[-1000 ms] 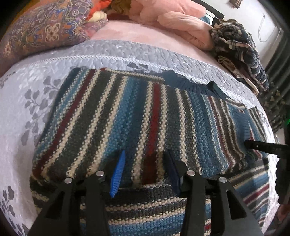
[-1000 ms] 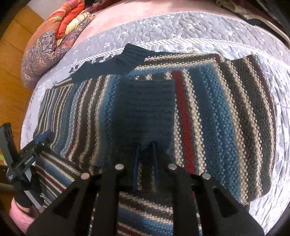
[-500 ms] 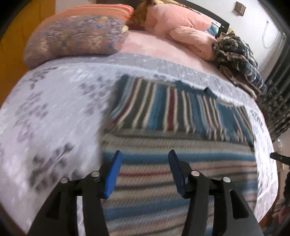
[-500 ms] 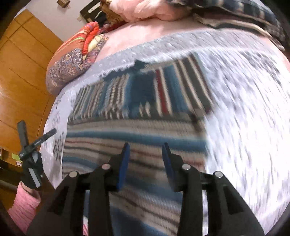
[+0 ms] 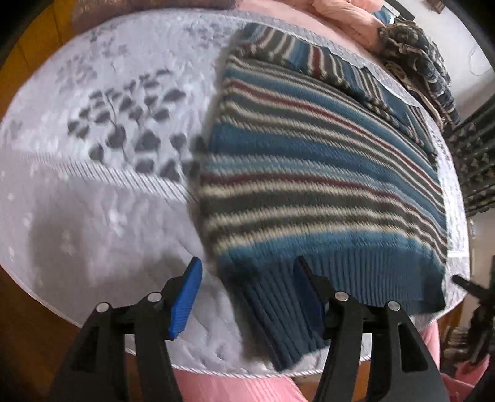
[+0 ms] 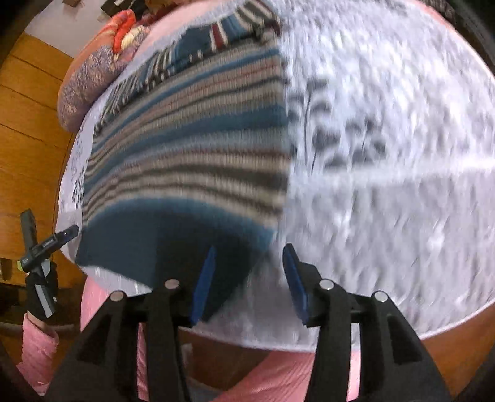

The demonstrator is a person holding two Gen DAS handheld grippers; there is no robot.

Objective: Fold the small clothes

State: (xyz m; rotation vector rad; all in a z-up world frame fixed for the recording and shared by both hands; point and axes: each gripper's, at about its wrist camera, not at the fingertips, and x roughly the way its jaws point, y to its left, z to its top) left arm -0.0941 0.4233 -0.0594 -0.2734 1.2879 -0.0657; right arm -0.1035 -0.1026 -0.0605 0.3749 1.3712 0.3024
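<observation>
The bed was covered with a pale grey quilt (image 5: pixel 102 191) printed with dark leaf sprays, and a ribbed border ran across it. Under its near edge a pink sheet (image 5: pixel 222 388) showed. At the head of the bed lay a patterned pillow (image 6: pixel 89 77) in purple and orange, with a pink blanket (image 5: pixel 346 15) bunched beside it and a dark plaid heap of cloth (image 5: pixel 417 58) off to one side. Wooden panelling (image 6: pixel 27 130) lined the wall.

The striped sweater (image 5: pixel 324 173), knitted in blue, cream, grey and dark red, lay folded on the quilt, its dark blue ribbed hem (image 5: pixel 278 315) reaching to the quilt's near edge.

The left gripper (image 5: pixel 246 298) stood with its blue pads wide apart and nothing between them but the hem's corner lying below; whether the pads touched it I could not tell. The right gripper (image 6: pixel 249 283) was likewise wide, holding nothing, poised just over the sweater's near right corner, its left pad above the dark hem and its right pad above bare quilt.

The person's left hand (image 6: pixel 41 290), in a dark glove and pink sleeve (image 6: pixel 38 352), held its tool at the quilt's edge; small white lettering on that tool was too blurred to read.
</observation>
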